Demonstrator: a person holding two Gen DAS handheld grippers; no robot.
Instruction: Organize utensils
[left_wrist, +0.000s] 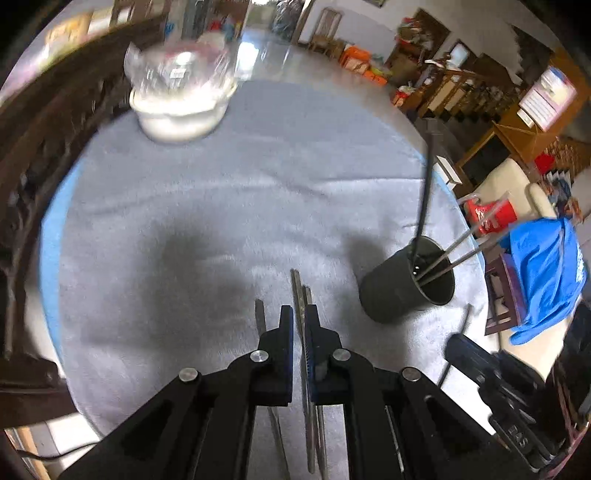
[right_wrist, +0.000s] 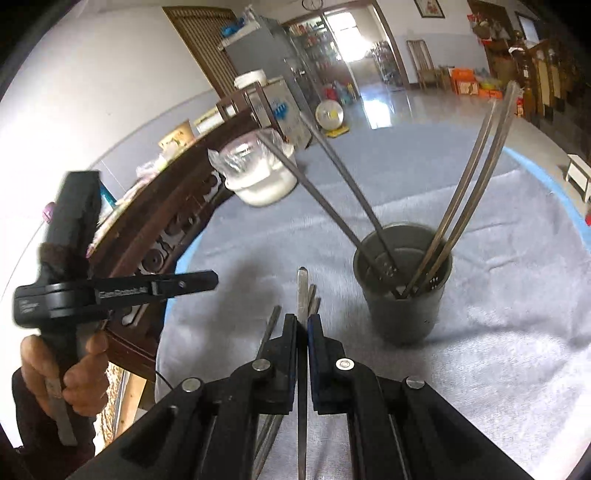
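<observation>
Chopsticks (right_wrist: 302, 295) sit clamped between the right hand-held gripper (right_wrist: 302, 325) pads.

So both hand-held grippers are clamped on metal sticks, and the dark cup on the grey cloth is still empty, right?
Not quite. The dark cup is not empty: the right wrist view shows several metal sticks standing in it. The left hand-held gripper and right hand-held gripper are indeed clamped on sticks.
</observation>
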